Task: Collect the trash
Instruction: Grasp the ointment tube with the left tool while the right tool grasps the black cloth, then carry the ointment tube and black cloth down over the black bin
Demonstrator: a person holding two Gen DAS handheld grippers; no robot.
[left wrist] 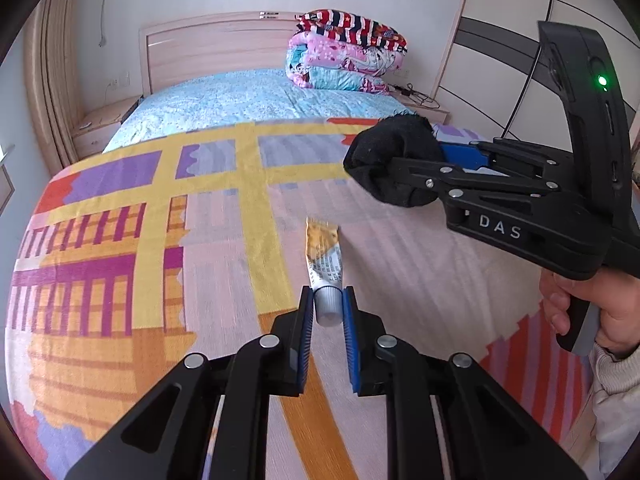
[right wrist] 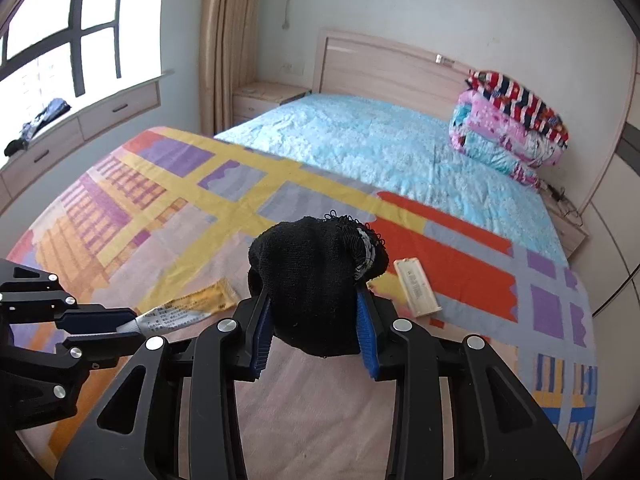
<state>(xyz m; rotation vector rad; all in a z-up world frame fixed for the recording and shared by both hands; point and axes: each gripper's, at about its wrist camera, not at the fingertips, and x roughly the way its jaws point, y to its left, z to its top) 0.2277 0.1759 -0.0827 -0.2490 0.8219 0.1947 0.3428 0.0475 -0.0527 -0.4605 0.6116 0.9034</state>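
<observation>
At lower centre of its view, the left gripper (left wrist: 329, 309) clamps the ribbed silver cap of a crinkled yellow tube (left wrist: 322, 254). The right gripper (right wrist: 316, 322) squeezes a balled black knit sock (right wrist: 316, 276); a flat cream wrapper (right wrist: 416, 286) lies right of it on the woven patterned blanket (right wrist: 460, 276).

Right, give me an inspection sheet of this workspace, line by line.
Surface: bed with patterned blanket over blue sheet.
Job's things: squeezed orange-and-white tube; black knitted sock; flat cream packet lying on the blanket.
Clutter: folded quilts by the headboard.
Grippers: left gripper shut on the tube's grey cap; right gripper shut on the sock.
Cables: cords on the nightstand.
Surroundings: window, curtain, wardrobe.
</observation>
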